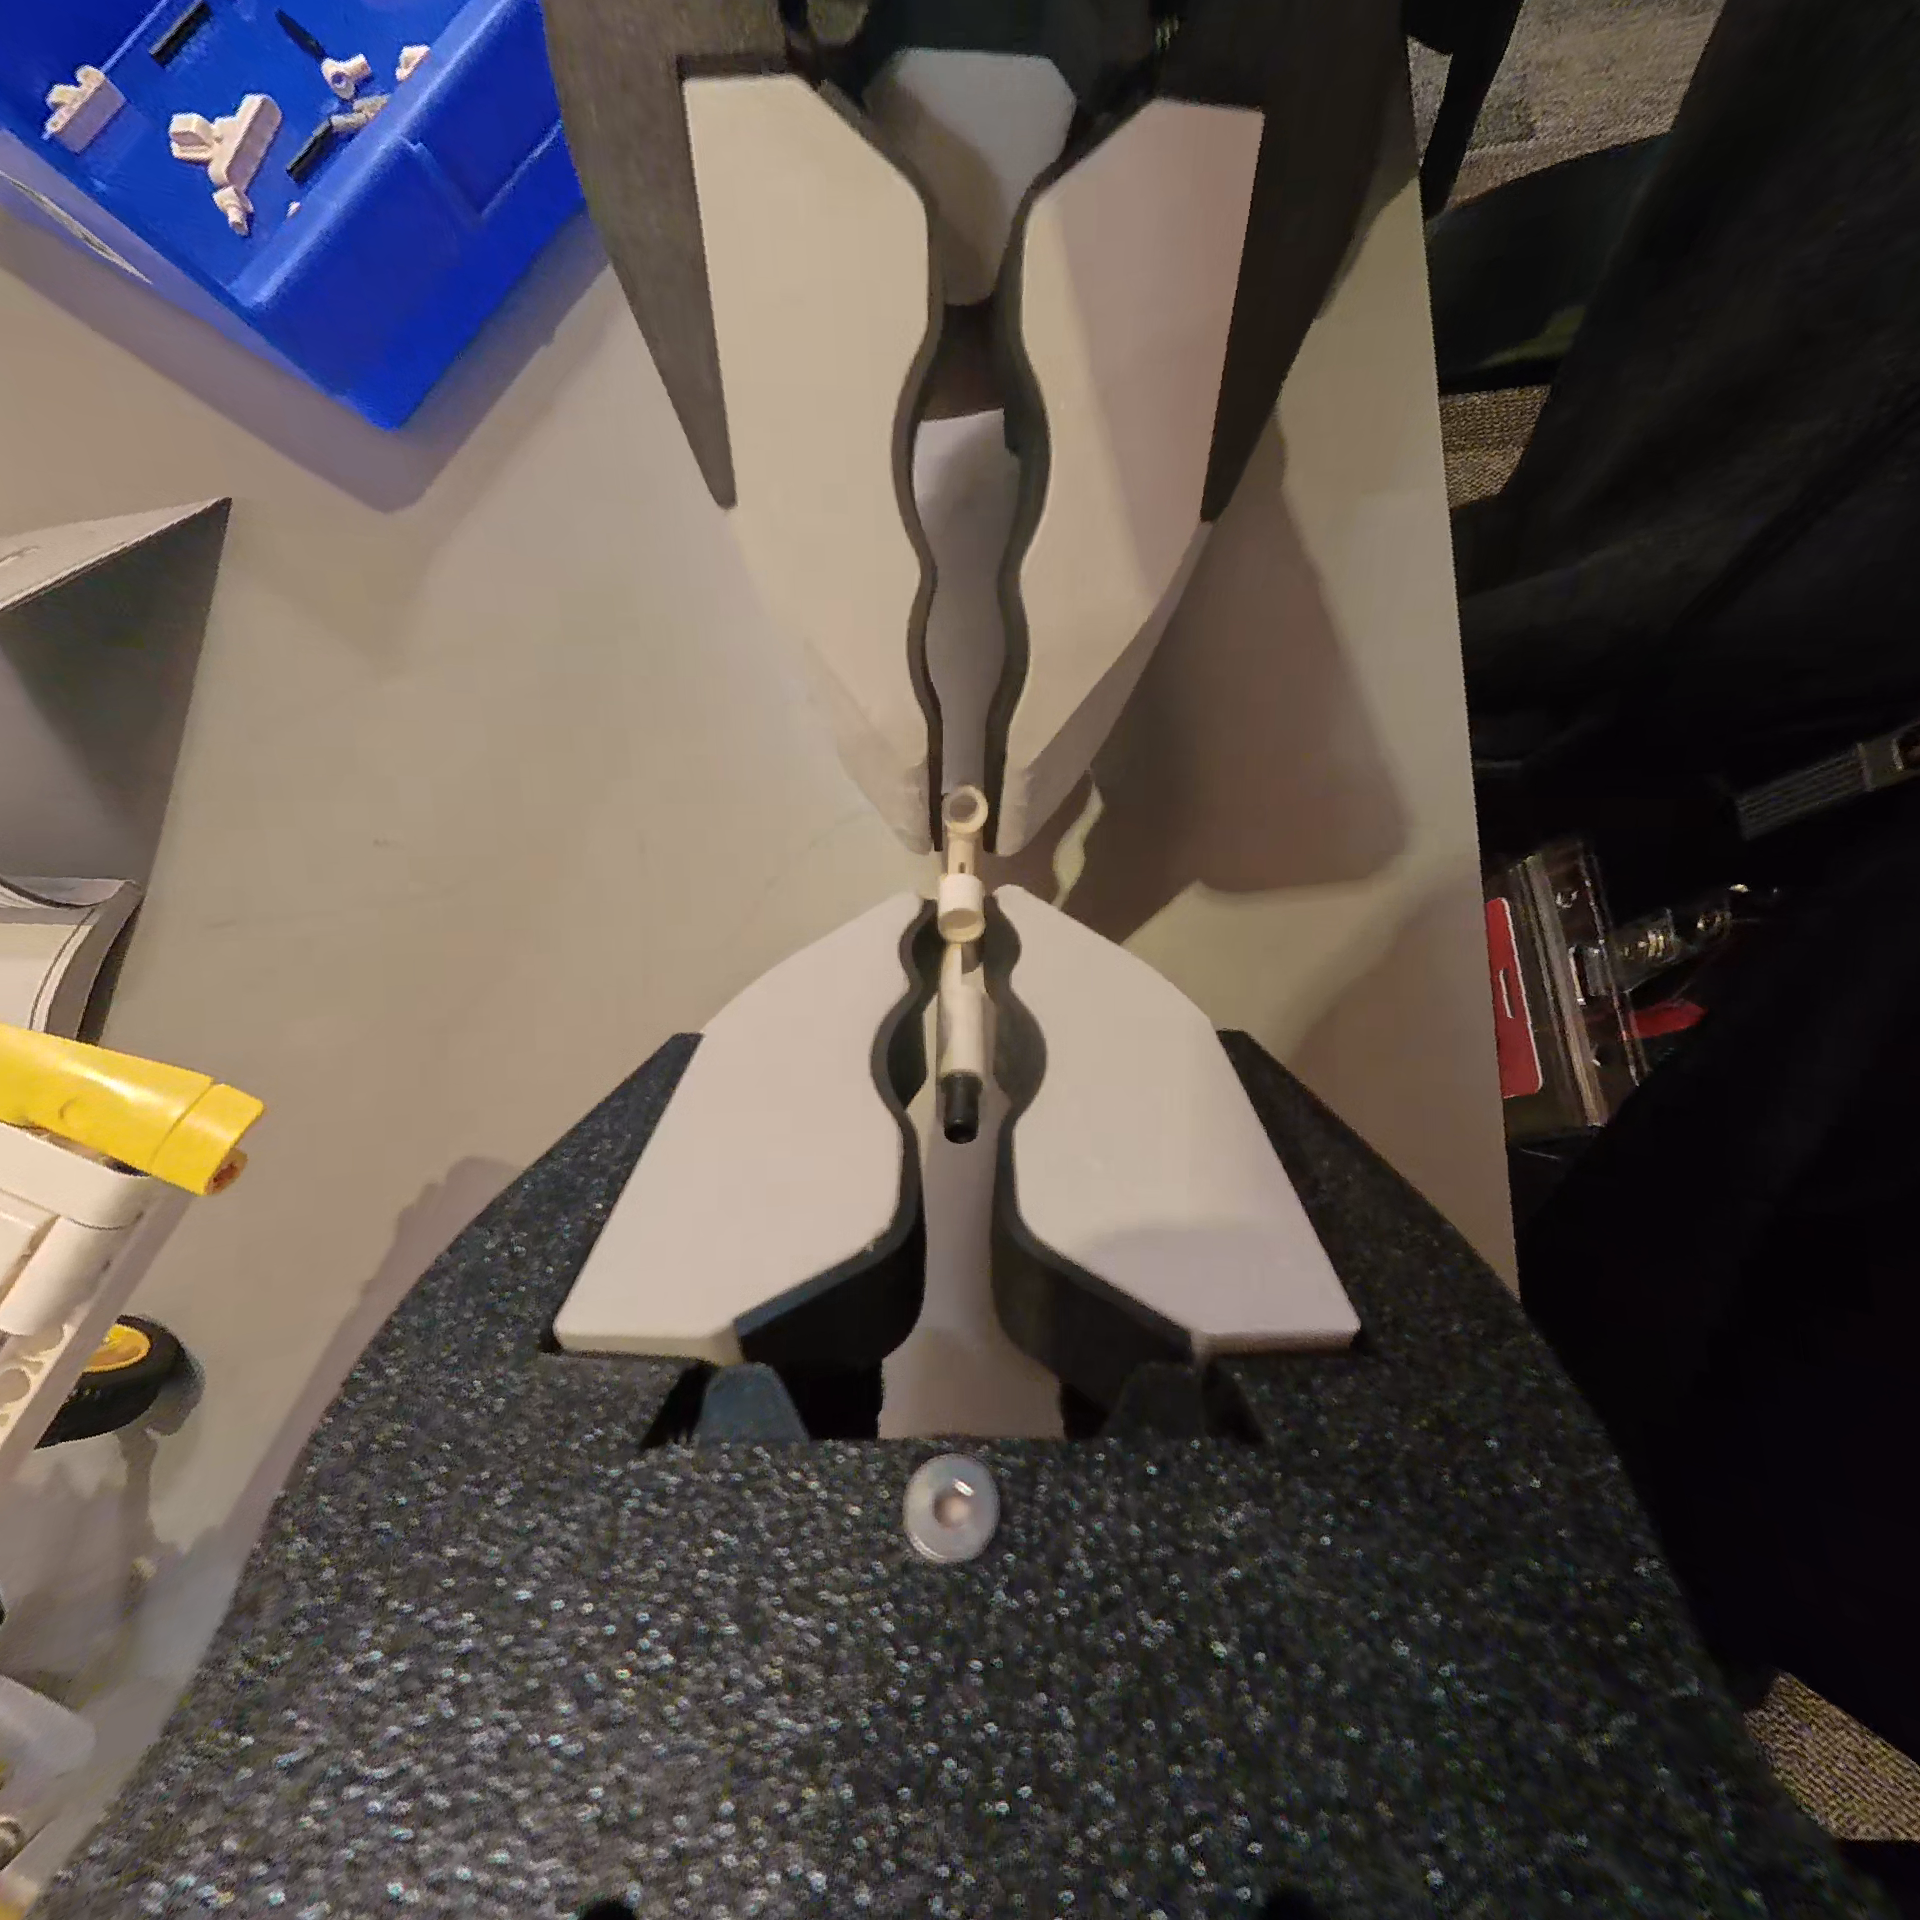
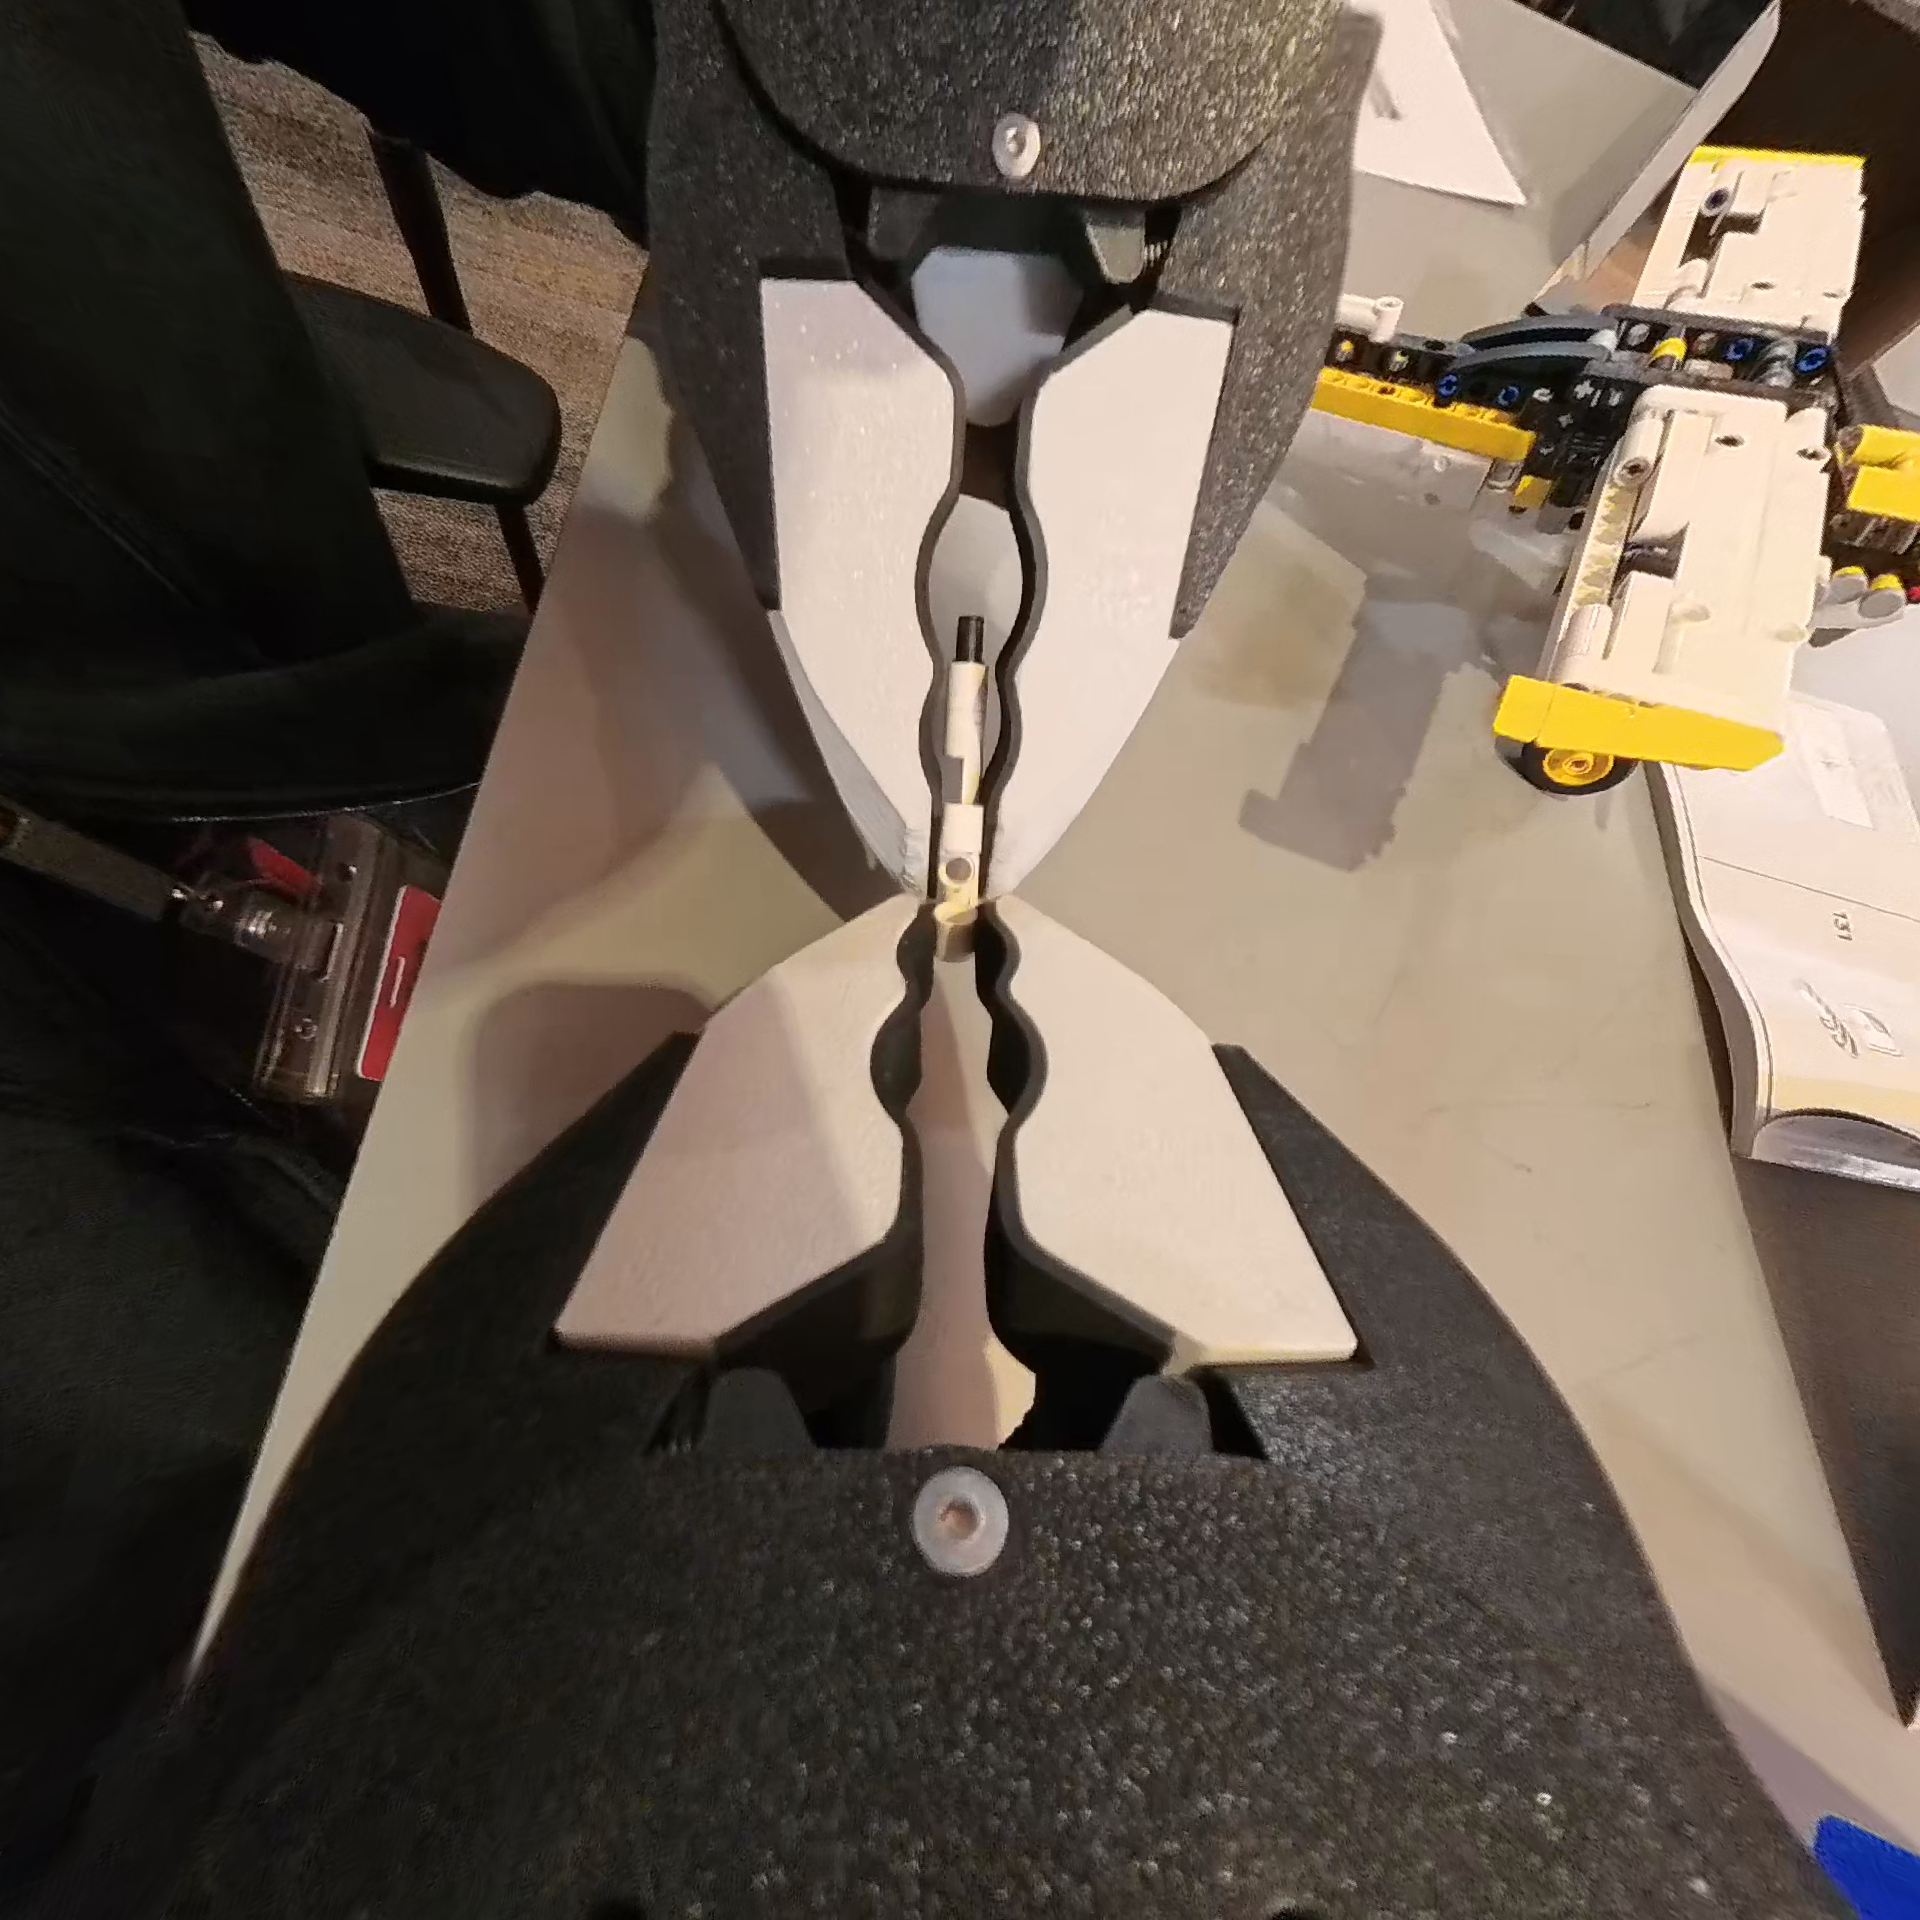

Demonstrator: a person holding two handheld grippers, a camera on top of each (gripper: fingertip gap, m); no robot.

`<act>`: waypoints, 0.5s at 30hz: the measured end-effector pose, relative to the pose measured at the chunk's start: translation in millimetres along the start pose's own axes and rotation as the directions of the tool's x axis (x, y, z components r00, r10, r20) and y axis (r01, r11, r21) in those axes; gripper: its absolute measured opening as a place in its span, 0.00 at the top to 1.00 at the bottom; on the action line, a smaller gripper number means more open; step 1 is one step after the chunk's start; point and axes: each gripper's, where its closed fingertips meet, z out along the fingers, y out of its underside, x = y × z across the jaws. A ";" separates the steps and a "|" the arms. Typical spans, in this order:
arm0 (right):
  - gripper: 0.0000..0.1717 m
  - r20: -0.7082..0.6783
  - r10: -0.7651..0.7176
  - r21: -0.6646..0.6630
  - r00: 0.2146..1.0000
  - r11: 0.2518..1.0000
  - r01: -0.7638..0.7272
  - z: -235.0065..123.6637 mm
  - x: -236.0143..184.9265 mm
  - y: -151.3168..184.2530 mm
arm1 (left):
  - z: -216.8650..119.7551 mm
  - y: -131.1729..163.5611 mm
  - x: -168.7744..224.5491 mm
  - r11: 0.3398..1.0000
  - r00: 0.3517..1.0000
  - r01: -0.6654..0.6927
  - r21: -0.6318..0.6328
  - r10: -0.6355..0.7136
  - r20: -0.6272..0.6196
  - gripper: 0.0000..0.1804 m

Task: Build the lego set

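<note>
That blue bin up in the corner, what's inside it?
The blue bin holds several small white connector pieces and a few thin dark pins. The picture's edge cuts off its far part.

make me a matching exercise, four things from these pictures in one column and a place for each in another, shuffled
Things:
1. blue bin
2. black-tipped white rod
3. yellow and white brick model
4. open booklet

Places:
A. between the left tool's fingers
B. on the table, right side of the right wrist view, nearer the camera than the model
C. upper left of the left wrist view, with small white parts inside
D. upper right of the right wrist view

Pairs: 1-C, 2-A, 3-D, 4-B
</note>
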 end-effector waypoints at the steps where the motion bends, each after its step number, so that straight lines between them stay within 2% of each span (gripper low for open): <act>1: 0.96 0.006 0.005 0.006 1.000 1.000 -0.005 -0.3 -0.6 -1.2 | 0.6 0.1 0.6 1.000 1.000 -0.001 -0.001 0.001 -0.002 0.96; 15: 0.96 0.022 0.001 -0.015 1.000 1.000 -0.001 5.7 -4.1 -1.1 | 3.8 4.0 2.6 0.999 1.000 -0.031 -0.009 0.031 0.002 0.96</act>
